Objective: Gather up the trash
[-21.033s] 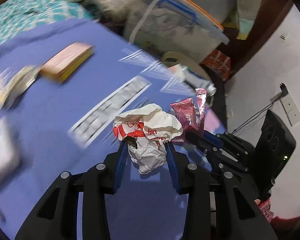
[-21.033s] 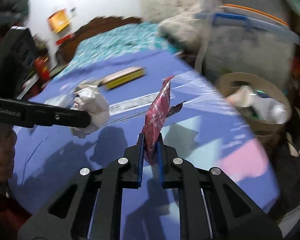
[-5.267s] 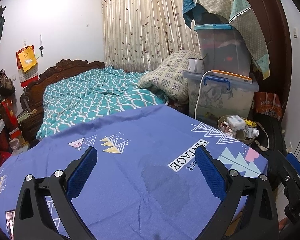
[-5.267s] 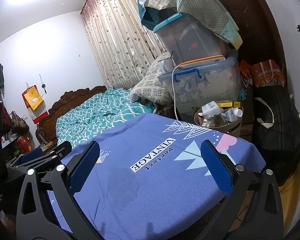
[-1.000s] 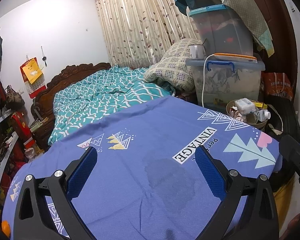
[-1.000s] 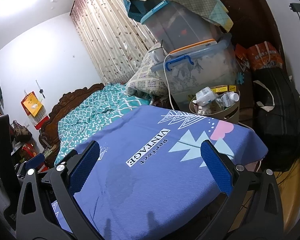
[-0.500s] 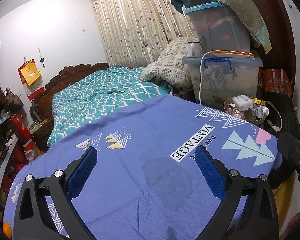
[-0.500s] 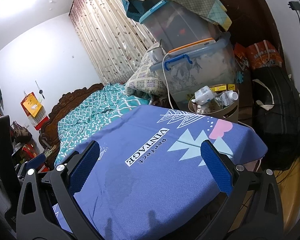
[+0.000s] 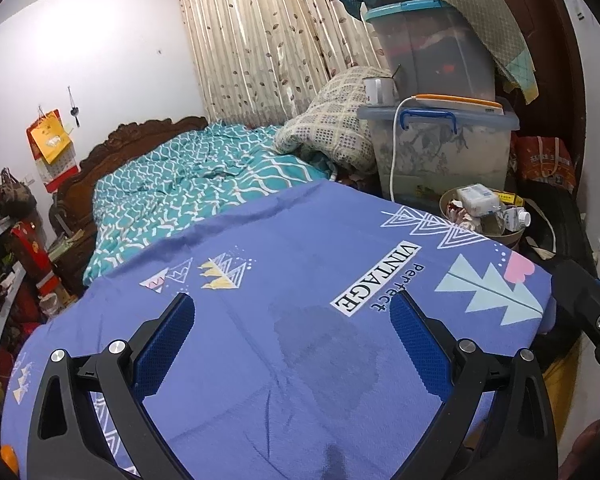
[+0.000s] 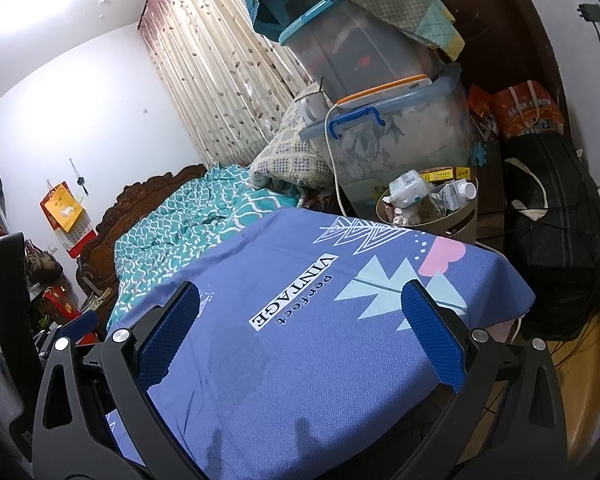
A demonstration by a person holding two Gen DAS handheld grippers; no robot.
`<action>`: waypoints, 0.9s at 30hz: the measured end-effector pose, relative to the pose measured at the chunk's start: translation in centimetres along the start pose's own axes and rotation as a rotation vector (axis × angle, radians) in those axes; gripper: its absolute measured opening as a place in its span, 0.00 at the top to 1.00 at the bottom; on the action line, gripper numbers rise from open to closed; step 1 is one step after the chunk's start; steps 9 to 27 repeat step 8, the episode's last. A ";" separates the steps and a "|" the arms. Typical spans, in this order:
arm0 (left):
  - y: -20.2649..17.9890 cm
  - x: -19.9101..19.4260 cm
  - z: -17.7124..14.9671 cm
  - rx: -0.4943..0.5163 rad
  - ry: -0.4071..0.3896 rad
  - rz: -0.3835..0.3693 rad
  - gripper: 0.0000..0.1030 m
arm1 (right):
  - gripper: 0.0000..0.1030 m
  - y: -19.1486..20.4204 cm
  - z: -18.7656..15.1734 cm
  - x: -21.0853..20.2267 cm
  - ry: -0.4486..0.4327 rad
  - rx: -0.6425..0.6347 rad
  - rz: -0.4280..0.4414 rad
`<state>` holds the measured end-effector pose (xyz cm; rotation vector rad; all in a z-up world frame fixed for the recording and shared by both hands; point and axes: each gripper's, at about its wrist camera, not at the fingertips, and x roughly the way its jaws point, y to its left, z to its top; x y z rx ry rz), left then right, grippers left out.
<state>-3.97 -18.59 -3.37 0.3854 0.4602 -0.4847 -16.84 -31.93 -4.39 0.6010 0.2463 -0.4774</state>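
Note:
A round beige waste bin (image 10: 456, 224) stands on the floor past the table's far right corner, heaped with bottles, cartons and crumpled paper; it also shows in the left wrist view (image 9: 512, 236). My left gripper (image 9: 290, 320) is open wide and empty above the blue tablecloth (image 9: 300, 248). My right gripper (image 10: 300, 312) is open wide and empty above the same cloth (image 10: 320, 360). A dark damp patch (image 9: 324, 352) marks the cloth near its middle. No loose trash shows on the cloth.
Stacked clear storage boxes (image 9: 440, 148) with a white cable stand behind the bin. A black bag (image 10: 556, 240) lies on the floor to the right. A bed with a teal quilt (image 9: 188, 184) lies beyond the table. Shelves (image 9: 4, 248) fill the left.
Both views have shifted slightly, with the cameras tilting a little. Both grippers stay open and empty. Much earlier each held a piece of trash; those pieces are gone from the cloth.

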 end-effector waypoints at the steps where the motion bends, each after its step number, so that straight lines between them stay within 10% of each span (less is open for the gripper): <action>1: 0.0 0.1 0.0 0.001 0.006 -0.005 0.08 | 0.03 0.0 -0.1 0.1 0.000 0.001 -0.001; 27: 0.2 1.2 -0.3 -0.013 0.059 -0.024 0.08 | 0.03 0.0 -0.8 0.4 0.009 -0.004 -0.007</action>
